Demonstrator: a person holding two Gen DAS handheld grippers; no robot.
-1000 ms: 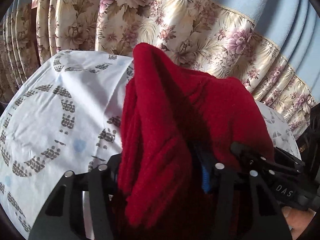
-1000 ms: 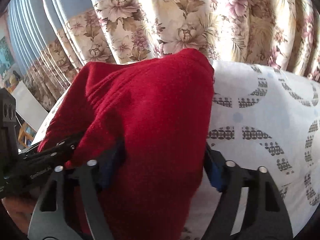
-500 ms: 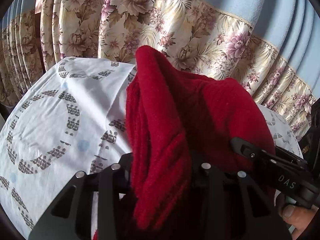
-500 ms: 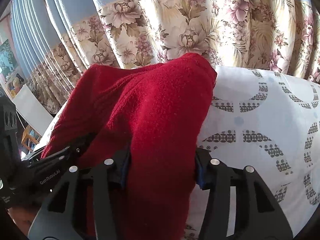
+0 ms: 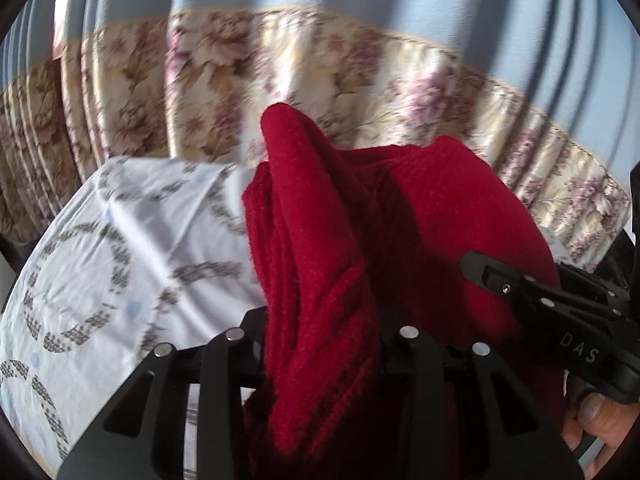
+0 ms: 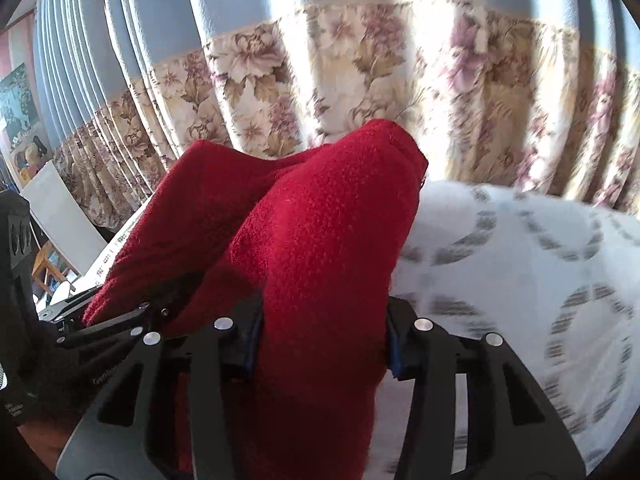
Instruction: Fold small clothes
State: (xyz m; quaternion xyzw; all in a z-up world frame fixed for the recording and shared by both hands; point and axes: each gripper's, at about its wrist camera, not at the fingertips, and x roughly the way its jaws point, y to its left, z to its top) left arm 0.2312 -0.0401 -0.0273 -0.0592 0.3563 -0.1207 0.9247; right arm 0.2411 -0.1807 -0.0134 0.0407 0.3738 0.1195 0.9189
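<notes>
Here both grippers' fingers pinch the red knit garment bunched between them, left gripper clamped, right gripper closing, cloth spanning side by side above the patterned sheet.

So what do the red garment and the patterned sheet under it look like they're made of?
Red garment: looks like fleece or a soft knit, matte, with a fuzzy nap. Patterned sheet: probably thin woven cotton or a blend, smooth, finely creased, printed with grey dotted arcs.
</notes>
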